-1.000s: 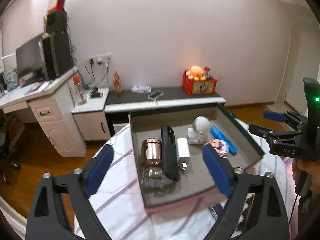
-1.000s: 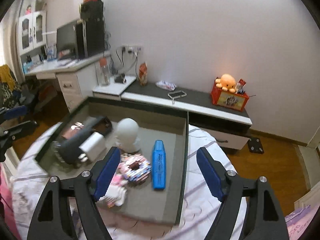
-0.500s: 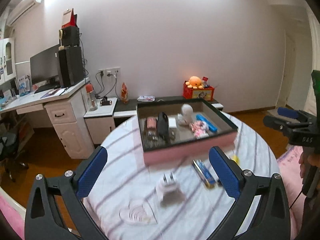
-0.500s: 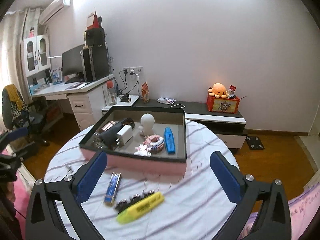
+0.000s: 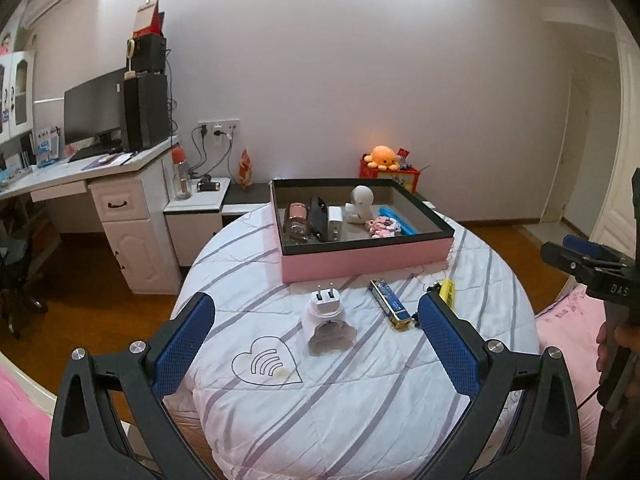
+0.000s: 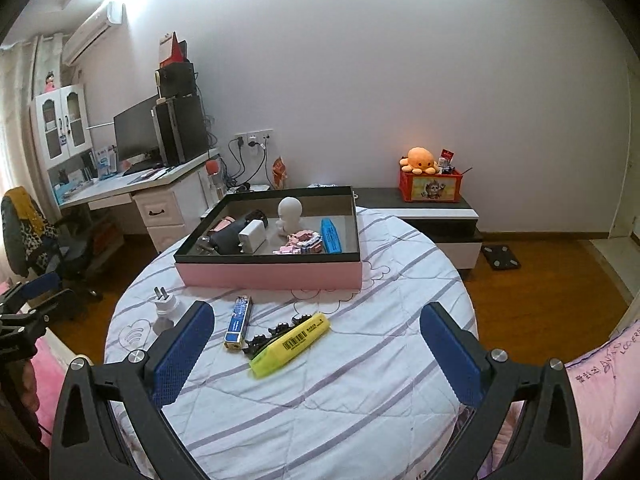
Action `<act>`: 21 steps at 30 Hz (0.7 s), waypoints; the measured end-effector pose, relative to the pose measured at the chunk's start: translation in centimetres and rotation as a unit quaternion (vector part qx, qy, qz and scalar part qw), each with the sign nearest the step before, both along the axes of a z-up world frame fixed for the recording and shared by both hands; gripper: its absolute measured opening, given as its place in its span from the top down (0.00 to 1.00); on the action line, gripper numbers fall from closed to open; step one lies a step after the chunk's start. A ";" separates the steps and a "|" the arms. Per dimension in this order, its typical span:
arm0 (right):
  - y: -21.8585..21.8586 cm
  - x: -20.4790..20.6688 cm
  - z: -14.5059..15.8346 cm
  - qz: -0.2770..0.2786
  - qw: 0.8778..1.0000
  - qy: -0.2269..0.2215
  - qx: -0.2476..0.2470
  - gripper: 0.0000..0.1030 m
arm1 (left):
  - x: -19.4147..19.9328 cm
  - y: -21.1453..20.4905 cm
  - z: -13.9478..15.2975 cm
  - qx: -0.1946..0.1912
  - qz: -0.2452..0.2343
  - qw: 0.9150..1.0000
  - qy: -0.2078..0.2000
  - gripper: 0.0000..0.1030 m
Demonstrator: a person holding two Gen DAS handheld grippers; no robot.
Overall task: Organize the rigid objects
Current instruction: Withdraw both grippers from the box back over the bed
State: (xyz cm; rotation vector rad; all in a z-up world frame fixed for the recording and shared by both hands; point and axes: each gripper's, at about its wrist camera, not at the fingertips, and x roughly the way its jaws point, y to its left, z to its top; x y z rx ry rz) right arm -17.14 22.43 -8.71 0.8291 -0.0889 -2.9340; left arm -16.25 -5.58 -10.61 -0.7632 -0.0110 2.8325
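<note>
On the round table: a striped white quilted cover (image 6: 360, 360), and the pink shallow box with a black rim (image 6: 272, 274) at its far side.
Inside the box: a white round-headed figurine (image 6: 289, 216), a blue highlighter (image 6: 331, 235), a white charger cube (image 6: 252, 236).
Loose in front: a white wall-plug adapter (image 5: 326, 320), a blue-and-gold slim packet (image 6: 239, 323), a yellow highlighter (image 6: 290, 343) touching a black clip strip (image 6: 276, 332).
Left gripper (image 5: 316, 356): jaws wide apart, just been opening, nothing between.
Right gripper (image 6: 316, 356): the same, spread and empty.
</note>
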 end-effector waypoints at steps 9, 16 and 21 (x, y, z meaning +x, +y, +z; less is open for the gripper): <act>-1.6 -1.3 -2.7 0.008 0.999 -0.037 0.012 0.00 | -0.9 0.1 -1.6 -0.010 -0.001 1.000 -0.022 0.00; -3.4 -4.3 -7.5 0.010 0.994 -0.103 0.034 0.00 | -2.4 0.3 -3.7 -0.016 -0.008 0.998 -0.055 0.00; -4.4 -6.6 -10.3 0.018 0.990 -0.137 0.035 0.00 | -3.2 0.8 -4.9 -0.021 -0.015 0.997 -0.070 0.00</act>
